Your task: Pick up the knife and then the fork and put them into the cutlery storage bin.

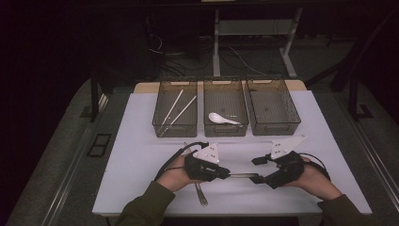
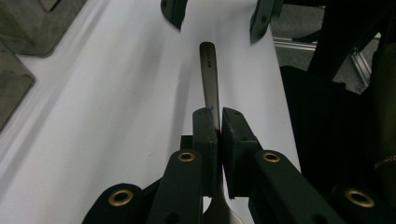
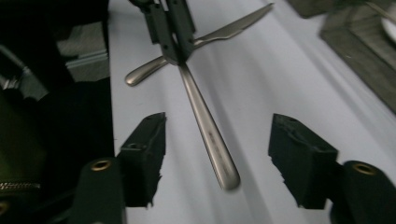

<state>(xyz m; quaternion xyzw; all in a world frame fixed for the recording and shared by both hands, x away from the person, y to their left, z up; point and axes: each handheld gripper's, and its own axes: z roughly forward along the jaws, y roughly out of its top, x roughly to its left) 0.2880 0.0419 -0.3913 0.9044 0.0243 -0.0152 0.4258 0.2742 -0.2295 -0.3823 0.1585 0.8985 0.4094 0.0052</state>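
- Person's sleeves and forearms (image 1: 146, 207) are coming in lowest in the high view, one hand behind each gripper, near the front edge of the white table (image 1: 141, 141).
- Left gripper (image 2: 219, 122) is clamping a metal utensil handle (image 2: 210, 79) between nearly closed jaws; the handle is sticking out level toward the other hand, and what looks like the utensil's wider head is trailing back below the jaws.
- Right gripper (image 3: 217, 158) is standing with jaws partly apart, straddling the free tip of that handle (image 3: 210, 140); the pads are not touching it yet.
- A knife (image 3: 219, 32) is lying flat on the table behind the left gripper, crossing under the held utensil.
- Three mesh bins are sitting along the far side: chopsticks (image 1: 176, 108) in the left bin (image 1: 174, 129), a white spoon (image 1: 221, 118) in the middle bin (image 1: 226, 129), and the right bin (image 1: 275, 127) with nothing visible inside.
- Judgement: this is looking like a hand-over.
- To do it well, the right jaws should be centred on the handle, taking more than the very tip.
- The left grip should be releasing only once the right is firm, with the handle kept level.
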